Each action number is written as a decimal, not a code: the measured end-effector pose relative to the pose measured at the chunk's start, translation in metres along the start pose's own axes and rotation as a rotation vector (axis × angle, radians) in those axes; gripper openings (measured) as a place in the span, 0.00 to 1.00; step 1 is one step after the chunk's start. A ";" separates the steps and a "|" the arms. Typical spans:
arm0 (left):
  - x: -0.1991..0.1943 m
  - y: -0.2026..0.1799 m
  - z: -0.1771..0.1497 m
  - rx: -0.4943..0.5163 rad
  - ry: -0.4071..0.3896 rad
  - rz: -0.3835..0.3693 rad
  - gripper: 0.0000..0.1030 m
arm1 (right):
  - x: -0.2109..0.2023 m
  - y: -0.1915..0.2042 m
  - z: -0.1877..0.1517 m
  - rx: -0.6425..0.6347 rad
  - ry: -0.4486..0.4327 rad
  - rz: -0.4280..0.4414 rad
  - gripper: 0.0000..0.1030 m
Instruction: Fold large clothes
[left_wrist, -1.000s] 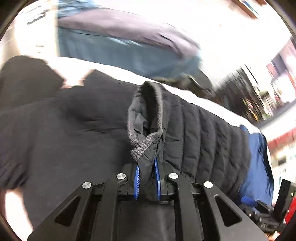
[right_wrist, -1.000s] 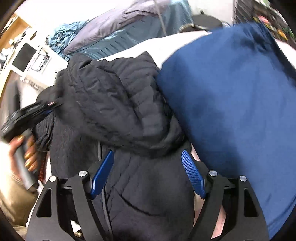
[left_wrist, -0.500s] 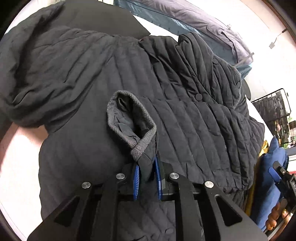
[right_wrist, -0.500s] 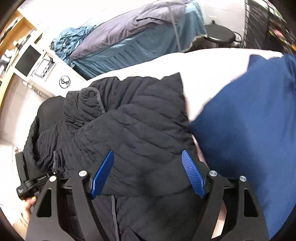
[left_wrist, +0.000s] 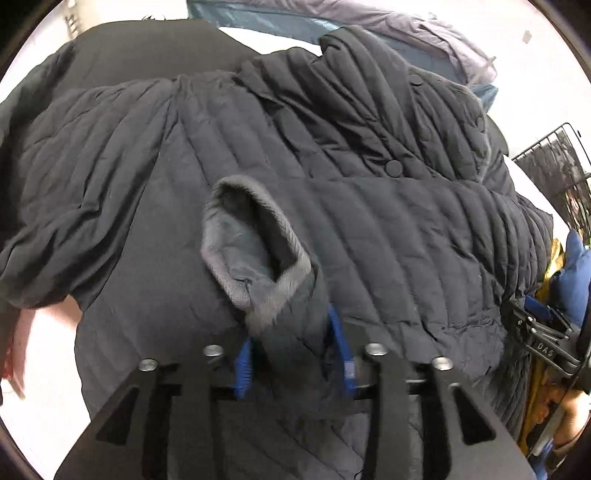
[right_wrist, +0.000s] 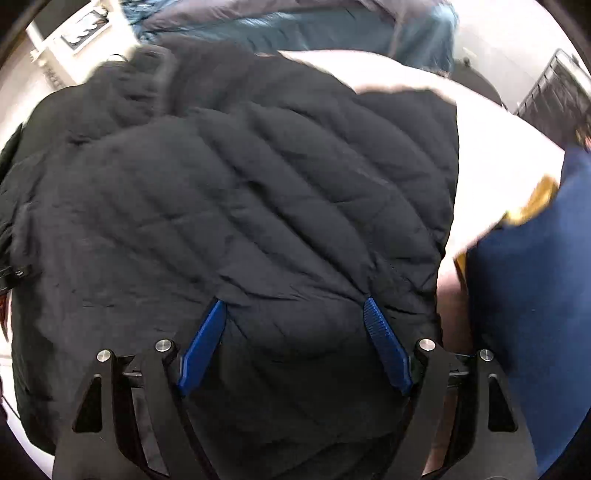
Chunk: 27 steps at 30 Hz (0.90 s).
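Observation:
A black quilted jacket lies spread over a white bed. Its sleeve end, with a grey knit cuff, rests on the jacket's body. My left gripper points down at it. Its jaws are opening, and the sleeve still lies between the blue pads without being pinched. In the right wrist view the jacket fills most of the frame. My right gripper hangs open just over its lower part, nothing between its fingers. The right gripper also shows at the left view's right edge.
A dark blue garment lies right of the jacket with a yellow item under it. Teal and purple bedding is heaped at the back. A black wire rack stands at the far right. Bare white bed shows between jacket and blue garment.
The left gripper carried the sleeve down onto the jacket, and its jaws have now parted from the cuff. The right gripper moved down and across over the jacket, staying open.

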<state>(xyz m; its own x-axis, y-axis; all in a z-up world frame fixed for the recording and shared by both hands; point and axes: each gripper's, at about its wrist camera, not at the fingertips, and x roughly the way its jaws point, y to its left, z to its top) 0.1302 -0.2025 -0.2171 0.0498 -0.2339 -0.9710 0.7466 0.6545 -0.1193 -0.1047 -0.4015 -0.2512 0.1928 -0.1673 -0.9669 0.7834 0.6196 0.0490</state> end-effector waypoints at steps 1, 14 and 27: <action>-0.004 0.005 0.000 -0.043 -0.004 0.008 0.48 | -0.001 0.002 0.000 -0.012 0.004 -0.007 0.74; -0.033 -0.027 -0.011 -0.032 -0.099 0.021 0.80 | -0.036 0.042 -0.009 0.020 0.057 0.063 0.79; 0.059 -0.048 -0.006 0.039 0.099 0.097 0.96 | 0.029 0.060 0.006 0.014 0.249 -0.017 0.96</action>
<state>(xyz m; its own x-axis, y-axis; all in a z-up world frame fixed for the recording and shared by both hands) 0.0933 -0.2429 -0.2703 0.0590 -0.0978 -0.9935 0.7665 0.6420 -0.0177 -0.0483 -0.3739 -0.2750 0.0296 0.0175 -0.9994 0.7939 0.6070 0.0342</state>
